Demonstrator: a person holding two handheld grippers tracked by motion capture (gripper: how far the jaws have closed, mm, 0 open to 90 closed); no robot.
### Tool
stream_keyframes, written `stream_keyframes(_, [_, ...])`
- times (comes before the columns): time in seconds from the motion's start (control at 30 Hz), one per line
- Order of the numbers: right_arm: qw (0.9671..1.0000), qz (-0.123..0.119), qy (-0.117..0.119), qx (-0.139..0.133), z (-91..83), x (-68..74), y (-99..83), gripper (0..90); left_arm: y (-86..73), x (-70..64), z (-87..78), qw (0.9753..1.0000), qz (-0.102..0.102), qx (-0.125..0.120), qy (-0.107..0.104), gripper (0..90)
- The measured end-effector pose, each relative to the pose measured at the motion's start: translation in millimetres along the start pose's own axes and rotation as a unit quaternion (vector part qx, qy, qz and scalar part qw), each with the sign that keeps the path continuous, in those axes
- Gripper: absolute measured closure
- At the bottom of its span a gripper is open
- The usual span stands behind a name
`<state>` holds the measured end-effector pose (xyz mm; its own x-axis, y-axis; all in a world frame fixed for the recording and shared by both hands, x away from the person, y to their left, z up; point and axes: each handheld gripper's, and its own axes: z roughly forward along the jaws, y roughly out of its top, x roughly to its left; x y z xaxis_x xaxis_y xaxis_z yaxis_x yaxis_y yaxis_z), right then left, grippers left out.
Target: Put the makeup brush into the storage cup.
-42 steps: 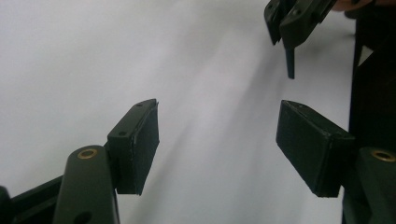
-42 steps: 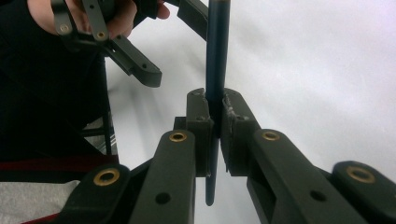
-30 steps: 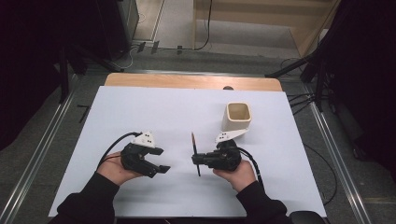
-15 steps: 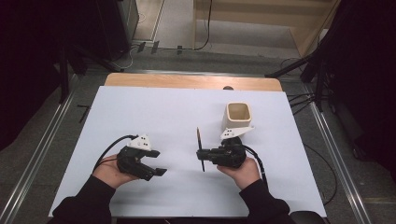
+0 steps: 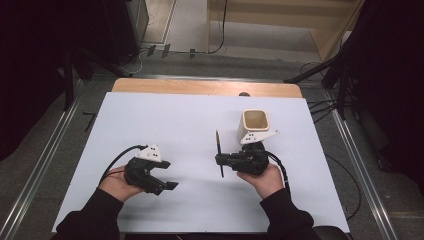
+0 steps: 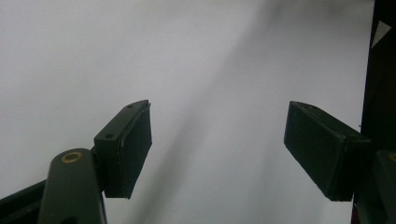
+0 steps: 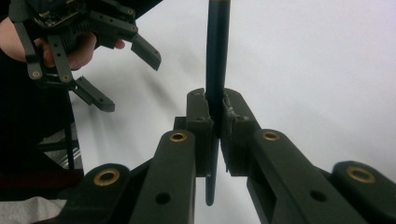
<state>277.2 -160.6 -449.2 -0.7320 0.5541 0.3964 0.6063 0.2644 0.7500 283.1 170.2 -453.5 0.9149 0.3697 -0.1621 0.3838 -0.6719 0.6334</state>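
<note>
dim, soft-focus, dark surroundings

Being held crosswise above the white worktop [image 5: 165, 125]: a thin dark pencil [image 5: 219, 150], clamped mid-length, lying just beside a cream cup [image 5: 255, 122].

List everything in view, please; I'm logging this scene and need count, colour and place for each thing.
pencil: one, dark, clamped between the right gripper's jaws, above the table right of centre
cup: one, cream, upright on the table just beyond the right gripper
table: one, white top with a wooden far edge, centre of the high view
left gripper: one, black, jaws apart and holding nothing, near left of the table
right gripper: one, black, shut on the pencil
hands: two, left hand and right hand, in dark sleeves, near edge
</note>
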Motion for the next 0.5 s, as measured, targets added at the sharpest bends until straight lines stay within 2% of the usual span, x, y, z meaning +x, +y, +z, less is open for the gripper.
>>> stream_keyframes(0.5, [0.9996,-0.009,-0.023,-0.012,-10.0,-4.9,12.9,84.2,-0.7,1.7,-0.6,1.0000,-0.005,-0.003,0.007,23.8])
